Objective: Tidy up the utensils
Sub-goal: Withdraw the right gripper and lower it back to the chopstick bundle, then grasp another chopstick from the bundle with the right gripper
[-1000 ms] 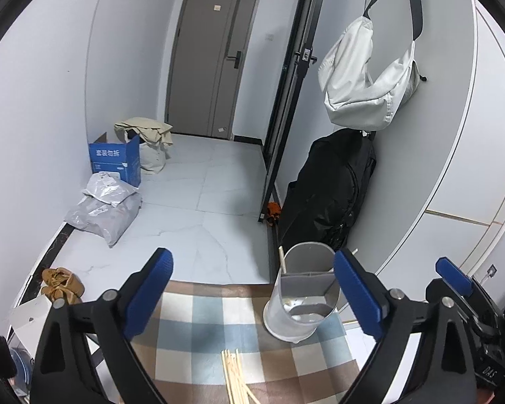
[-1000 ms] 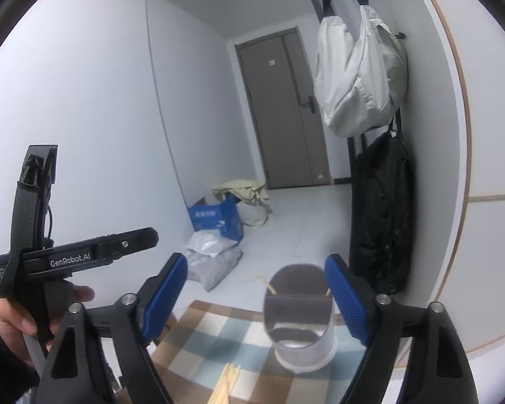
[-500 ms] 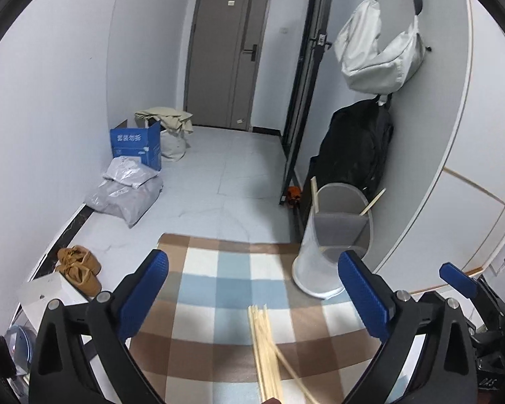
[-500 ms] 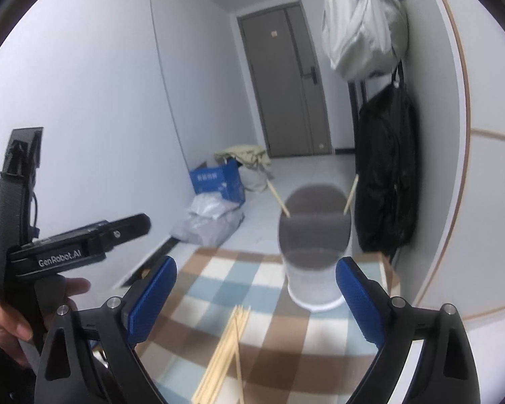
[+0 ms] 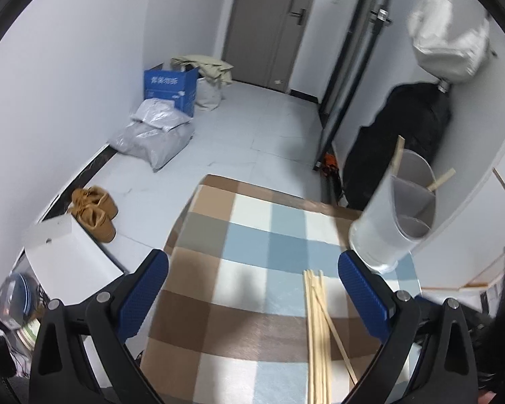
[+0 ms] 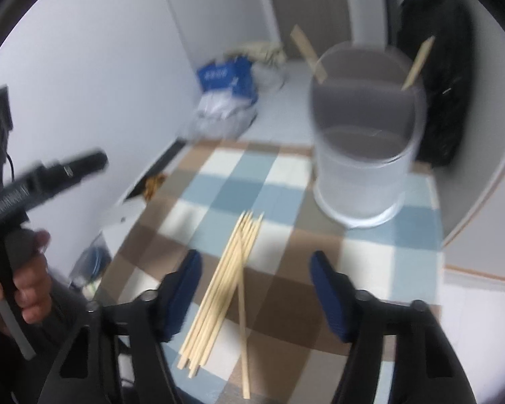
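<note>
1. The wooden sticks (image 6: pixel 224 286) lie bundled on the checked cloth (image 6: pixel 279 289), at about 7 o'clock from the divided holder (image 6: pixel 362 141), near but apart; two flat sticks already lean in it.
2. The right gripper (image 6: pixel 256 289) has dipped within the last second: the bundle now sits between its spread, empty jaws, so I judge a pickup is next.
3. The left gripper (image 5: pixel 252 298) has tilted down too, jaws wide and empty, sticks at its 5 o'clock.

Black claw (image 5: pixel 252 296), blue ribbed pads (image 5: pixel 362 294), silver screws
</note>
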Demonstrator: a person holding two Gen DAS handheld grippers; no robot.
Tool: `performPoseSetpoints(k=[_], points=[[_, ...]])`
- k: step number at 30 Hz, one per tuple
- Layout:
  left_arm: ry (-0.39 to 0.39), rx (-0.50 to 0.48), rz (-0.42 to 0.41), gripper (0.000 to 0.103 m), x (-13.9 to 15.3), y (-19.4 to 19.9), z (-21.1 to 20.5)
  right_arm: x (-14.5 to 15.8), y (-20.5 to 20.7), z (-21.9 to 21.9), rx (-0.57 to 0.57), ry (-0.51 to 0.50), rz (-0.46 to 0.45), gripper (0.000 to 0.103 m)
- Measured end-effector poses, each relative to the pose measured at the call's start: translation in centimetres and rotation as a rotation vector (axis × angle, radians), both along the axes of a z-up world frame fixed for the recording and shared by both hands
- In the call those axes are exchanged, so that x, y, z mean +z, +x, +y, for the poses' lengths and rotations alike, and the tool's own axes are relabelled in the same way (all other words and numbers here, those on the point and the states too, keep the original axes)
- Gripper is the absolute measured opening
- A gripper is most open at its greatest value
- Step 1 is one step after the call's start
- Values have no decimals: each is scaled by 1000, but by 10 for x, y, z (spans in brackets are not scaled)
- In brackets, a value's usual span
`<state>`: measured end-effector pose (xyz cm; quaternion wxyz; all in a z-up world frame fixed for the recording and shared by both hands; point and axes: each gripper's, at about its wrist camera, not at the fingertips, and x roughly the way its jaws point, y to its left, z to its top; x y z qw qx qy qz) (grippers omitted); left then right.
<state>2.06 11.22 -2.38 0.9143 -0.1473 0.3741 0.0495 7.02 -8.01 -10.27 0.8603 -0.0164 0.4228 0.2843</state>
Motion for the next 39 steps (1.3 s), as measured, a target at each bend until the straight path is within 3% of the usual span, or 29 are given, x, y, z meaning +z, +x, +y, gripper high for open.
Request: performPoseSetpoints(k=[5,10,16,20,22,31,34,39], points=[[0,13,-11,98,-2,-2,8,-31,22,37,110,-114,78,45],[5,-1,16,98,-8,3,11,-58,37,58,145,-194,135,30],[-47,-4,43,98,-9,4,22,-67,51,80,168,-280,171,26],[-67,3,67,98,-11,6,28,-65,55,84,168,-278,191,4],[-66,7,73,98,-13,7,29,-64,54,84,176,-275,194,4],[-45,-14,133,98,-25,10,22,-57,52,61,108,-169,181,4],[-29,-60,172,98,-32,12,11,-44,47,44,73,-85,163,4],[-25,-209,322,98,-61,17,-20,-25,43,2,-14,137,162,4]])
